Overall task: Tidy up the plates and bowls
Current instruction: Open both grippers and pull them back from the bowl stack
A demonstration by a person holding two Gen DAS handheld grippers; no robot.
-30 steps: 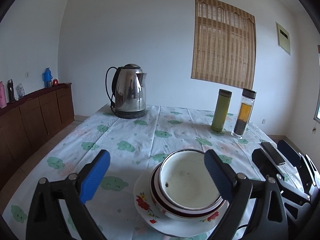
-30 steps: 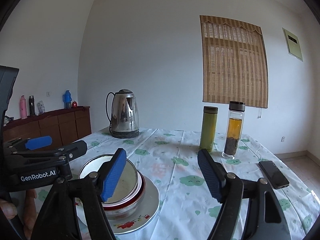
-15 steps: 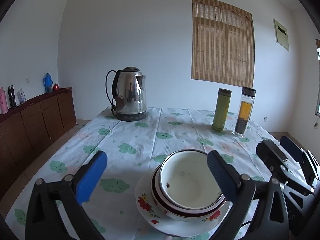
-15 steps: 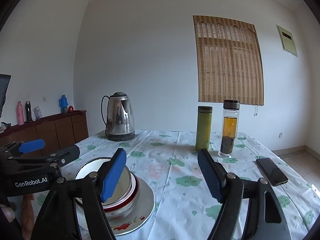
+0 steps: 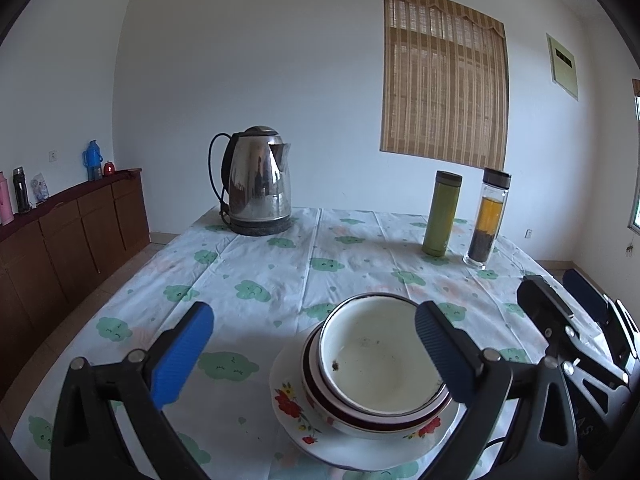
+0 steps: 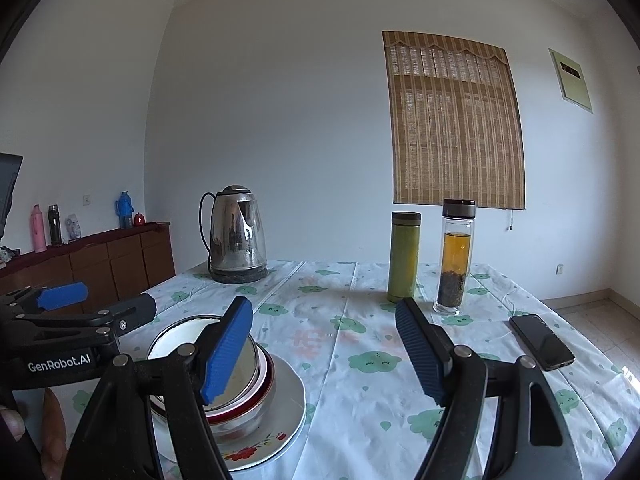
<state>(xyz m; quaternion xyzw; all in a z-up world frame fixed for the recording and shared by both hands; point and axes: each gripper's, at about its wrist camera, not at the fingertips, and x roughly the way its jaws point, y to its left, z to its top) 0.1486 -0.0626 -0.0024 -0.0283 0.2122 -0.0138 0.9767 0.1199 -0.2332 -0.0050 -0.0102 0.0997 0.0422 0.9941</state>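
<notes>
Item: white bowl (image 5: pixel 382 360), nested in a red-rimmed bowl (image 5: pixel 320 390), both stacked on a flower-patterned plate (image 5: pixel 288 400). The stack is set at the near edge of the worktop (image 5: pixel 256 280), on a cloth printed with green clouds.

Left gripper (image 5: pixel 314 346): jaws have just been opening and are spread wide, released. The stack is seen ahead of and below them, toward the right-hand pad, which overlaps the white bowl's rim in the left wrist view; contact is not shown. Nothing is gripped.

Right gripper (image 6: pixel 324 354): jaws parted, nothing between them. The stack is seen to the left, partly behind the left-hand pad; only bare cloth lies in the gap.

Further back: steel kettle (image 5: pixel 258 188), green flask (image 5: pixel 442 214), glass tea bottle (image 5: pixel 488 224). A dark phone (image 6: pixel 542 342) lies toward the right edge.
</notes>
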